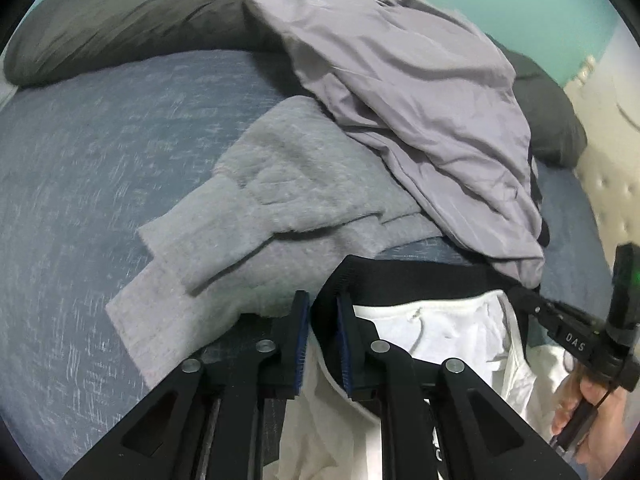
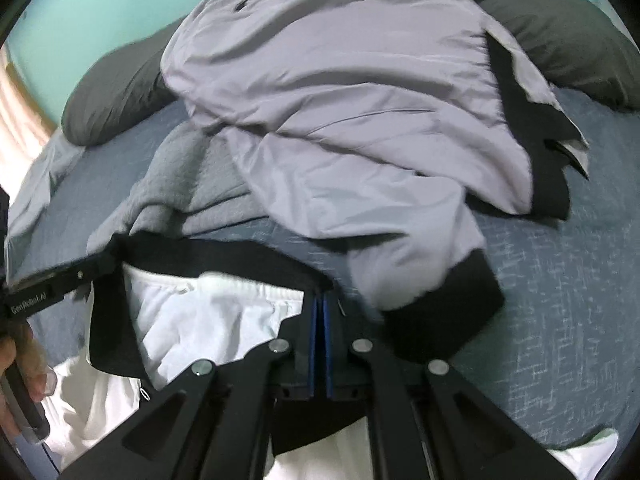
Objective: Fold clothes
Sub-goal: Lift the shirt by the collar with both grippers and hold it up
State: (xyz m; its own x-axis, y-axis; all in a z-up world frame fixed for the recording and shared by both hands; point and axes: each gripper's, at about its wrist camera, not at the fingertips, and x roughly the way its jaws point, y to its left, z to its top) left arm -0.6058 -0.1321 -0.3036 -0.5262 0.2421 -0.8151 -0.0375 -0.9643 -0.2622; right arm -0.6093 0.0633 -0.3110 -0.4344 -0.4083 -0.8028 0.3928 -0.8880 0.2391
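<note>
So our left gripper (image 1: 323,300) has the black waistband (image 1: 400,276) of the white garment (image 1: 440,332) sitting between its blue pads, but there's a visible gap on the left side, so we can't tell if it's really pinching or just loosely around the band. Our right gripper (image 2: 320,300) is clamped tight, its pads pressed together on the other end of that same waistband (image 2: 224,256), and the band runs stretched between the two with the white cloth (image 2: 208,316) hanging below. Both grippers tilt steeply down at the bed. The left wrist view catches the right gripper (image 1: 532,300) coming in from the right edge, with the hand (image 1: 592,412) wrapped around its handle; the right wrist view does the mirror thing, showing the left gripper (image 2: 108,256) at the left edge and fingers (image 2: 24,364) on its grip. Only the left view shows the pale grey fuzzy piece (image 1: 256,216) spread out clearly, lying just beyond the waistband on the blue bedspread (image 1: 100,168). Only the right view shows the lavender jacket (image 2: 340,112) with its black cuff (image 2: 444,308) resting right beside our closed pads, plus its black hem. The jacket (image 1: 400,92) is piled over the fuzzy piece and leans against the dark pillows (image 1: 120,20) at the back.
</note>
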